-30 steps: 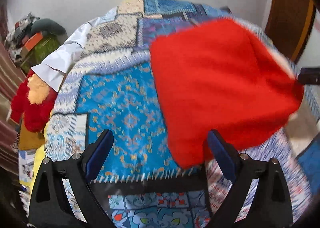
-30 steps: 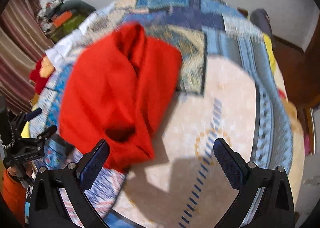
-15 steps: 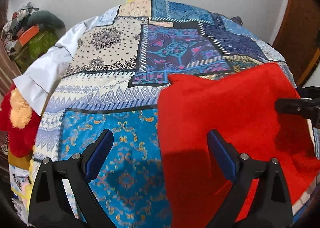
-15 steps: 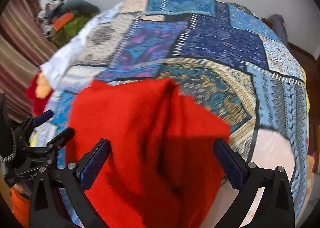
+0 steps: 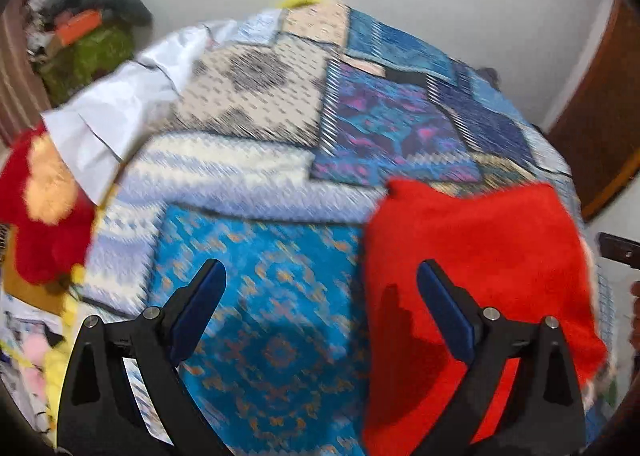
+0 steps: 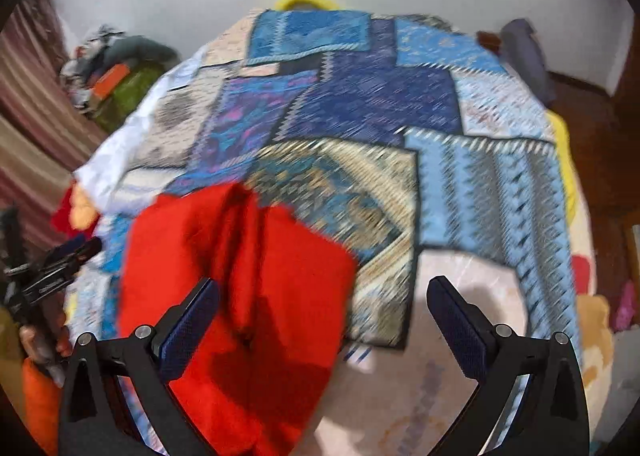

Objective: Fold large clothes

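Patchwork bedspread (image 5: 256,272) under a folded red garment (image 5: 476,256), left tool (image 5: 320,296) and right tool (image 6: 324,316) both spread wide, empty.

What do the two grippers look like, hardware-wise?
Both match: the left gripper and right gripper have black angular arms with silver bolts and textured dark-blue pads. No cables visible. An orange sleeve shows behind the left one.
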`<state>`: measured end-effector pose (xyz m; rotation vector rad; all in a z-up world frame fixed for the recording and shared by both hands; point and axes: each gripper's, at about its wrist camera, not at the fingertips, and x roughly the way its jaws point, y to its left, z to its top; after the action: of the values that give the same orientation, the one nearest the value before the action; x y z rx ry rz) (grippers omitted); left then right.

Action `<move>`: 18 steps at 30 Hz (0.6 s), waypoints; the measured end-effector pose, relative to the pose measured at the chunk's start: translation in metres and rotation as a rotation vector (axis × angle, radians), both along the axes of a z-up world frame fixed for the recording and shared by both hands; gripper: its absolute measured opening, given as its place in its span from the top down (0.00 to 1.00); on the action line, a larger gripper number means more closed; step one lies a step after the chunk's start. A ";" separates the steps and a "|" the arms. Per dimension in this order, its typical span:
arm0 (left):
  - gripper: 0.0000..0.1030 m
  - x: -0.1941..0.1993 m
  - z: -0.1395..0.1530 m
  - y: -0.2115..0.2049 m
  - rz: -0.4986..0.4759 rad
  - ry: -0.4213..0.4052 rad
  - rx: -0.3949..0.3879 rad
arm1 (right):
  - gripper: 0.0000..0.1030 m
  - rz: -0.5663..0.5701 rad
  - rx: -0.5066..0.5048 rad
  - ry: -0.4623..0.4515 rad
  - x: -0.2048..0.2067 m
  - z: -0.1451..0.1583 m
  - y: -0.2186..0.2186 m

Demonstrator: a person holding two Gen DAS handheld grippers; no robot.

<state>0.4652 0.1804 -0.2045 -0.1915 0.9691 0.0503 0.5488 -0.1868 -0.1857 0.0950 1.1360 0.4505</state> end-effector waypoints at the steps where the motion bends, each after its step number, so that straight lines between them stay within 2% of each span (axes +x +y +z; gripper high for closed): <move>1: 0.05 -0.003 -0.003 -0.002 -0.019 0.013 -0.028 | 0.00 0.016 0.036 0.022 -0.006 -0.001 -0.001; 6: 0.05 -0.016 -0.042 -0.018 -0.107 0.124 -0.244 | 0.00 0.053 0.169 0.184 -0.028 -0.031 0.003; 10: 0.05 -0.007 -0.075 -0.031 -0.141 0.202 -0.340 | 0.00 0.085 0.169 0.280 -0.034 -0.069 0.017; 14: 0.05 0.010 -0.090 -0.034 -0.150 0.221 -0.451 | 0.00 0.112 0.153 0.242 -0.031 -0.077 0.034; 18: 0.08 0.030 -0.096 -0.043 -0.165 0.219 -0.501 | 0.02 0.125 0.256 0.289 -0.022 -0.087 0.051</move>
<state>0.4954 0.1379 -0.3004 -0.5743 1.2021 -0.3325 0.5266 -0.1355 -0.2726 0.3224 1.3672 0.7097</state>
